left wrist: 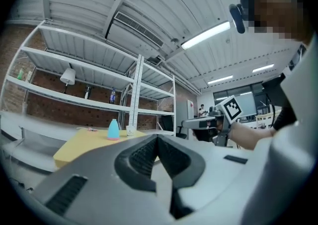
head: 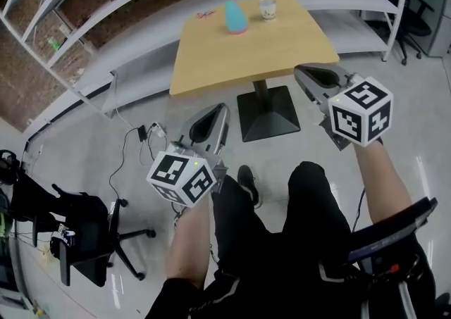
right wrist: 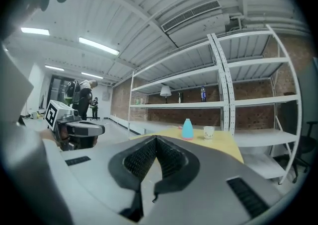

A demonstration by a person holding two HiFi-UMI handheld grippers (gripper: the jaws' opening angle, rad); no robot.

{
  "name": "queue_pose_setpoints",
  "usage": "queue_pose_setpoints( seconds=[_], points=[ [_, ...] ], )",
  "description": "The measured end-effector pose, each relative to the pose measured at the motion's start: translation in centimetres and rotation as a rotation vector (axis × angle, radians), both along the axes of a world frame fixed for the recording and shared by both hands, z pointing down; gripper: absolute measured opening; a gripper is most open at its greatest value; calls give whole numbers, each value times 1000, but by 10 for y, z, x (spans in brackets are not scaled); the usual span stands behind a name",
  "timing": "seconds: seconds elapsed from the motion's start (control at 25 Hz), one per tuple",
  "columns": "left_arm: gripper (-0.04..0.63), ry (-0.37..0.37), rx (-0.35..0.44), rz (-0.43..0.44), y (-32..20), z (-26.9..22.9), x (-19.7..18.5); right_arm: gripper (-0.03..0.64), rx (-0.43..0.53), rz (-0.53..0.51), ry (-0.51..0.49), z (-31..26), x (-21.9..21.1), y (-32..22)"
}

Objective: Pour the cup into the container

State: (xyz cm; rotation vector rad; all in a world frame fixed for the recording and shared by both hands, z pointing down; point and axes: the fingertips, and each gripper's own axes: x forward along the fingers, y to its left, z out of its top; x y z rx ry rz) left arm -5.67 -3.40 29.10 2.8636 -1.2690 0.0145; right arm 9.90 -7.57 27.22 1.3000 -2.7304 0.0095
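A small white cup [head: 267,8] and a turquoise container [head: 235,17] with a pink base stand at the far side of a wooden table [head: 261,50]. Both show small in the left gripper view, cup [left wrist: 130,130] and container [left wrist: 113,129], and in the right gripper view, cup [right wrist: 208,132] and container [right wrist: 187,129]. My left gripper [head: 223,108] hangs below the table's near edge, jaws shut and empty. My right gripper [head: 299,70] is held at the table's near right corner, also shut with nothing in it.
White metal shelving [head: 106,1] runs along the brick wall behind the table. The table's black pedestal base [head: 268,113] stands on the grey floor. A black office chair [head: 84,233] sits at lower left, with cables [head: 137,141] on the floor. People stand far off [right wrist: 82,97].
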Motion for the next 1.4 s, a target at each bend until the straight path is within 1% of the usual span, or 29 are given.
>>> queue_pose_setpoints(
  seconds=[0.16, 0.44, 0.64, 0.72, 0.92, 1.16, 1.4],
  points=[
    [-5, 9, 1, -9, 54, 0, 5, 0, -5, -45, 14, 5, -5, 50],
    [-5, 44, -30, -23, 139, 7, 21, 0, -20, -54, 1, 6, 14, 147],
    [-5, 18, -37, 7, 219, 13, 51, 0, -23, -42, -7, 11, 36, 225],
    [-5, 8, -33, 8, 250, 13, 55, 0, -10, -38, -21, 7, 41, 257],
    [-5, 15, -21, -3, 319, 7, 57, 0, 23, -34, -42, -8, 46, 329],
    [-5, 8, -19, 2, 371, 7, 69, 0, 23, -44, -41, -8, 53, 381],
    [-5, -5, -12, -5, 395, 6, 73, 0, 25, -33, -30, -6, 58, 408]
  ],
)
